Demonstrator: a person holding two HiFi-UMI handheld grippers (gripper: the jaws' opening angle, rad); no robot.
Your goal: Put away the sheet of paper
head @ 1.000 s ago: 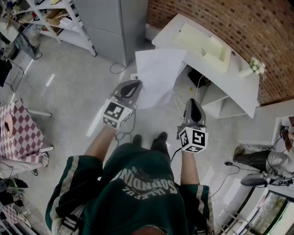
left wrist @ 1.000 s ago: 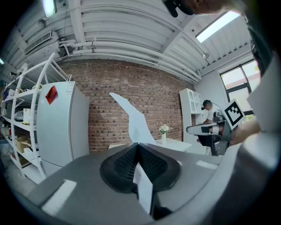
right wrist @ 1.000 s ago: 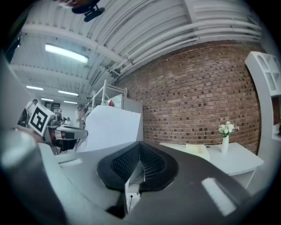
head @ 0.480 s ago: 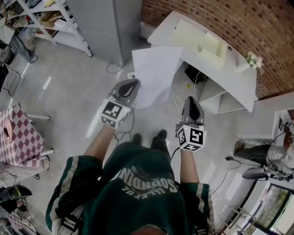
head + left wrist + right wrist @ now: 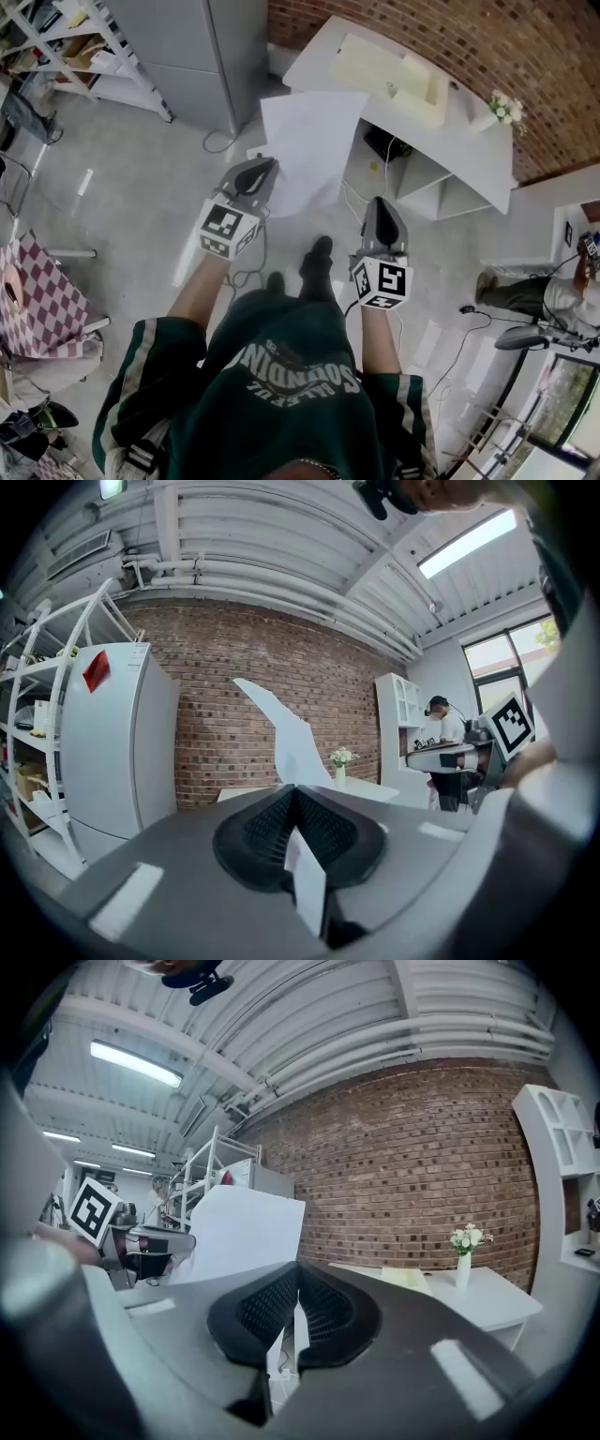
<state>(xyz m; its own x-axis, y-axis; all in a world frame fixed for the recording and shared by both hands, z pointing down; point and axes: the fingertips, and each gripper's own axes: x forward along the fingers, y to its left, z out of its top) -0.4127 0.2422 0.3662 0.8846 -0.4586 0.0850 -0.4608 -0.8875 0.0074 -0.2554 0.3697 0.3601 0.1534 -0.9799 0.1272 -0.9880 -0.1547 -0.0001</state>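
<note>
Head view: my left gripper (image 5: 263, 165) has its jaws clamped on the lower-left edge of the sheet of paper (image 5: 309, 150), at upper centre beside the white counter (image 5: 469, 155). Right gripper (image 5: 380, 202) jaws together, empty. Shirt (image 5: 291, 370) lettering is reversed and partly cut off. Red label (image 5: 96, 670) on the fridge (image 5: 112, 761) is illegible.

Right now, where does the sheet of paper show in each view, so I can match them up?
Head view: sheet of paper at upper centre, one edge clamped in the left gripper.
Left gripper view: sheet of paper at centre, rising nearly edge-on from the shut jaws.
Right gripper view: sheet of paper left of centre, its broad white face showing.
Shared landmark: the vase of white flowers on the white desk.
</note>
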